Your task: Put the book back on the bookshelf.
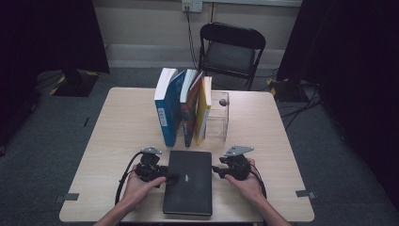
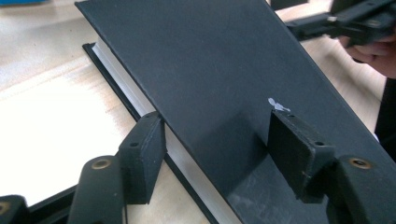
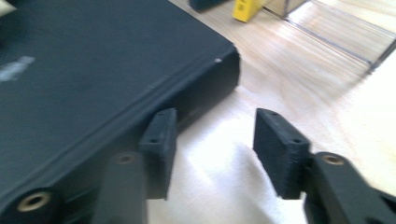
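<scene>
Black book [image 1: 188,181] flat at table [image 1: 117,141] front edge, left gripper [image 1: 165,178] fingers released astride its cover edge; right gripper [image 1: 215,168] fingers released beside spine

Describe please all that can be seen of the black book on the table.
The black book is a closed hardcover with a matte dark cover, white page edges and a small pale mark on top. It lies flat near the front edge of the wooden table. The left gripper straddles its page edge, one jaw over the cover; the right gripper stands open at its spine.

Black left gripper [image 1: 170,178], black right gripper [image 1: 215,168], grey three-cornered plates, brass-coloured pivots, seemingly bare forearms
</scene>
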`<action>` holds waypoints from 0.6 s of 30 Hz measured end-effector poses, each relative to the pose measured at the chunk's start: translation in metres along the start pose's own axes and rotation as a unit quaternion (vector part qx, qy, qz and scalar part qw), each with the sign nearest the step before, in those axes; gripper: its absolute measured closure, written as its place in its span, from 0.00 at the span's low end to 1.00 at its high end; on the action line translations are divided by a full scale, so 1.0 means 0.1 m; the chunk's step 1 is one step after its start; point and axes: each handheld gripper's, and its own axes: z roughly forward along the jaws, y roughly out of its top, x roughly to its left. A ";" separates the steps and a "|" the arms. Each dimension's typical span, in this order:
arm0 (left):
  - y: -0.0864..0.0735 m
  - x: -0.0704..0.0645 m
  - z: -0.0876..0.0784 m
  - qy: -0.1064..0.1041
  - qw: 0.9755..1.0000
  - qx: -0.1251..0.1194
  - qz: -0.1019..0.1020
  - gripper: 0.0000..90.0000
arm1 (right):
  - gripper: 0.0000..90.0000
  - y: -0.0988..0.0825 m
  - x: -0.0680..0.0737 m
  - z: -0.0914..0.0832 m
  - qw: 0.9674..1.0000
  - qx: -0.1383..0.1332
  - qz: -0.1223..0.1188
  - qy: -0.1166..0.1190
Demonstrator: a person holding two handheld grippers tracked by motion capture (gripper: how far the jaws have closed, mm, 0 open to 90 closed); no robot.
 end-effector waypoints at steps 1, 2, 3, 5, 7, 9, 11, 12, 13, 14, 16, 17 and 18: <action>0.00 -0.01 0.00 0.003 1.000 -0.003 -0.002 0.40 | 0.52 -0.01 0.02 -0.02 1.000 -0.002 -0.003 -0.003; 0.00 -0.01 0.00 0.003 1.000 -0.002 0.001 0.40 | 0.49 -0.02 0.04 -0.03 1.000 -0.001 -0.008 -0.007; -0.01 -0.01 0.00 0.002 1.000 -0.003 -0.001 0.40 | 0.46 -0.03 0.07 -0.04 1.000 0.002 -0.012 -0.009; -0.01 0.00 0.00 0.000 1.000 -0.002 -0.005 0.40 | 0.46 -0.04 0.11 -0.06 1.000 0.000 -0.020 -0.012; -0.01 0.01 0.01 -0.002 1.000 -0.004 -0.009 0.40 | 0.42 -0.03 0.13 -0.07 1.000 -0.006 -0.021 -0.009; -0.01 0.02 0.00 -0.003 1.000 -0.004 -0.012 0.41 | 0.42 -0.02 0.14 -0.08 1.000 -0.010 -0.021 -0.004; 0.00 0.03 -0.01 -0.006 1.000 -0.007 -0.020 0.44 | 0.41 -0.01 0.12 -0.08 1.000 -0.009 -0.019 -0.002; 0.00 0.04 -0.02 -0.007 1.000 -0.008 -0.029 0.47 | 0.41 -0.01 0.12 -0.08 1.000 -0.008 -0.017 0.001; 0.00 0.04 -0.02 -0.008 0.999 -0.008 -0.032 0.49 | 0.41 -0.02 0.11 -0.08 1.000 -0.008 -0.017 0.003; 0.00 0.04 -0.02 -0.006 1.000 -0.008 -0.030 0.49 | 0.41 -0.02 0.11 -0.08 1.000 -0.008 -0.017 0.004; -0.01 0.02 -0.03 -0.004 1.000 -0.009 -0.026 0.49 | 0.40 -0.02 0.11 -0.07 1.000 -0.008 -0.016 0.005; -0.01 0.03 -0.04 -0.008 0.999 -0.014 -0.030 0.49 | 0.40 -0.02 0.10 -0.07 1.000 -0.008 -0.016 0.005; -0.01 0.03 -0.05 -0.014 0.999 -0.018 -0.037 0.49 | 0.39 -0.02 0.10 -0.07 1.000 -0.008 -0.016 0.006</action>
